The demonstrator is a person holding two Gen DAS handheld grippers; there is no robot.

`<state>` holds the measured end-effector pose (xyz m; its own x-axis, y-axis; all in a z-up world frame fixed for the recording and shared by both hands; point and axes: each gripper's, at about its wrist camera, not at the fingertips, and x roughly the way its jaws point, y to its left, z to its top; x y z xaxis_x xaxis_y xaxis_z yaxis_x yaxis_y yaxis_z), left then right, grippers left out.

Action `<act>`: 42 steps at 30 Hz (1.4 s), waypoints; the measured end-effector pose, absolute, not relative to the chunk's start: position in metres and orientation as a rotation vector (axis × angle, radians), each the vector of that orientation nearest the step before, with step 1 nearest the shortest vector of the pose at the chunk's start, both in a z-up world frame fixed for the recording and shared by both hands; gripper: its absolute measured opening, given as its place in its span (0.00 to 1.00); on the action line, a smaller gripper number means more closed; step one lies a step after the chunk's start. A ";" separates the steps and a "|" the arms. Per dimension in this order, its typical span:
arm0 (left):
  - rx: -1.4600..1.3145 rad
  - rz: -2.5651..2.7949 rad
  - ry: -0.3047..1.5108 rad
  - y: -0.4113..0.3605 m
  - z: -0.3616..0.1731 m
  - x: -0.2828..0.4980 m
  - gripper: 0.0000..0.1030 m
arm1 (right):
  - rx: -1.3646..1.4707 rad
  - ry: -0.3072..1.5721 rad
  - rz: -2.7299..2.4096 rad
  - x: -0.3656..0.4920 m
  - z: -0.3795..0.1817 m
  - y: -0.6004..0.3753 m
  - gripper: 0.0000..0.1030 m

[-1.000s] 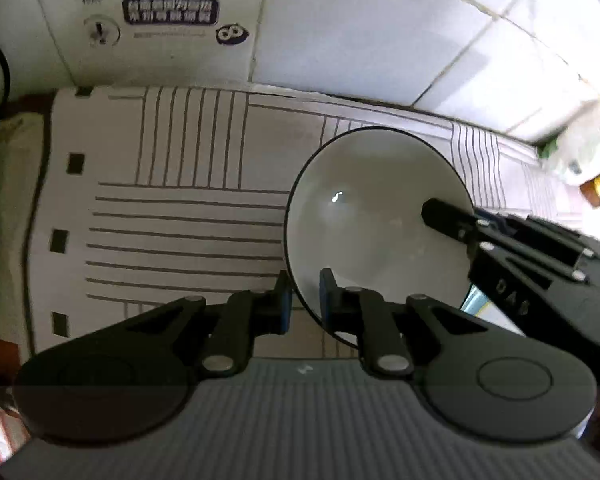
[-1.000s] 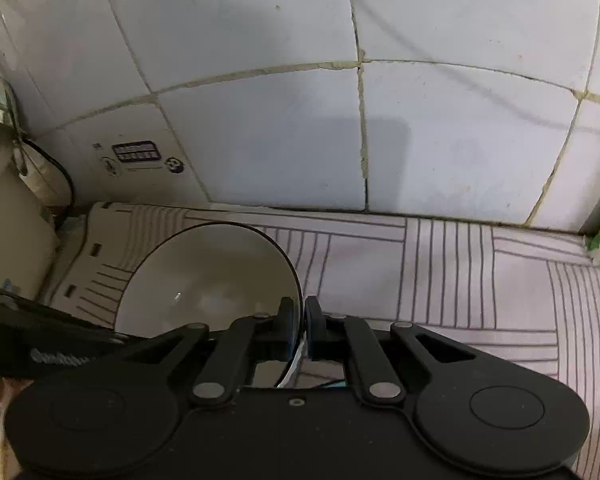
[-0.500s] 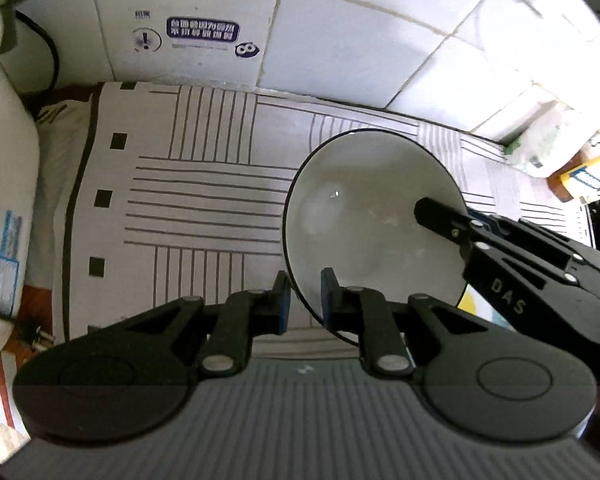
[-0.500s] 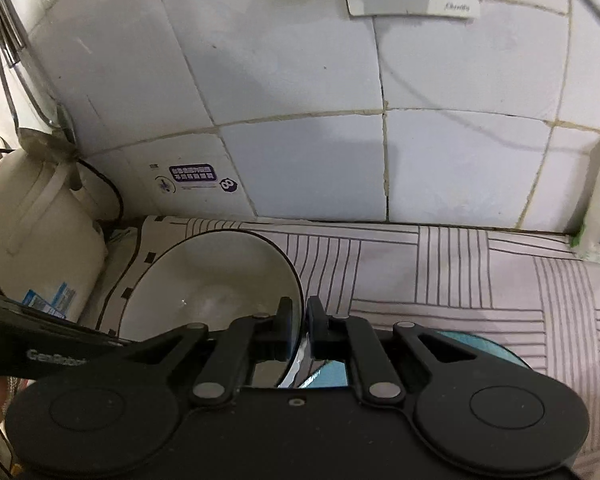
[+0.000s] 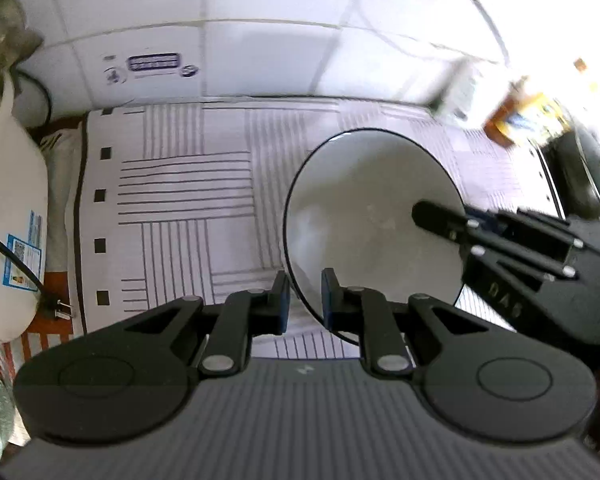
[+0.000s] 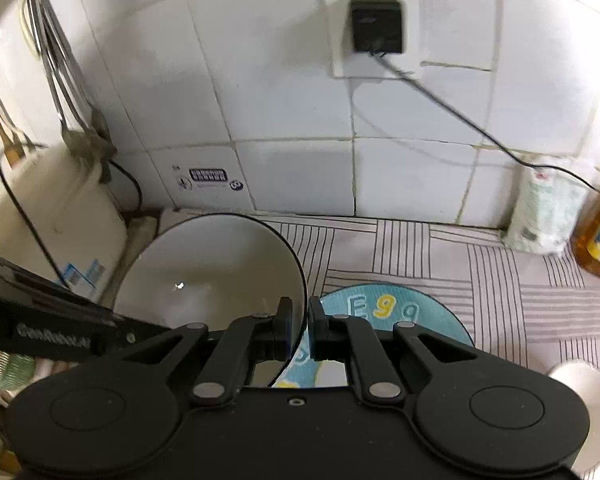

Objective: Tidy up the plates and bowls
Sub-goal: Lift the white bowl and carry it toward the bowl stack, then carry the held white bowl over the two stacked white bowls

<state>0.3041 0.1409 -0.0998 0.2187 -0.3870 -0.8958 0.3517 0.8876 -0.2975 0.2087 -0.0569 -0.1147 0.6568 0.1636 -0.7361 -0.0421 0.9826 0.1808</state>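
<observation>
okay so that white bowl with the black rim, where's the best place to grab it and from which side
By the thin black rim, pinched wall-in-between, one finger inside and one outside. The white bowl is wide and smooth, so only the edge fits the jaws. Opposite sides look steadiest: the left gripper takes the near edge and the right gripper the other side, as now.

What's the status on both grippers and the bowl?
Left gripper and right gripper shut on opposite rims of white bowl. Bowl above striped cloth. Nothing blocking.

white bowl [image 5: 364, 216] w/ black rim; tablecloth [image 5: 188, 200] white, dark line pattern; round mat [image 6: 396, 312] teal; wall tiles [image 6: 292, 80] white
</observation>
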 end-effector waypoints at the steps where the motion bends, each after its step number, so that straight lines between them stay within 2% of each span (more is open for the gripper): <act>1: -0.027 -0.521 1.251 0.139 -0.098 0.301 0.14 | 0.155 0.843 0.114 0.203 -0.111 -0.059 0.11; 14: 0.054 -0.591 1.201 0.083 -0.064 0.249 0.14 | 0.222 0.806 0.059 0.138 -0.087 -0.107 0.11; 26: 0.147 -0.656 1.199 -0.050 -0.049 0.212 0.14 | 0.338 0.743 -0.012 0.082 -0.086 -0.225 0.11; 35: 0.190 -0.664 1.232 -0.130 -0.068 0.197 0.14 | 0.326 0.746 -0.015 0.067 -0.104 -0.299 0.11; 42: 0.176 -0.597 1.307 -0.163 -0.100 0.210 0.14 | 0.307 0.787 0.019 0.086 -0.134 -0.331 0.11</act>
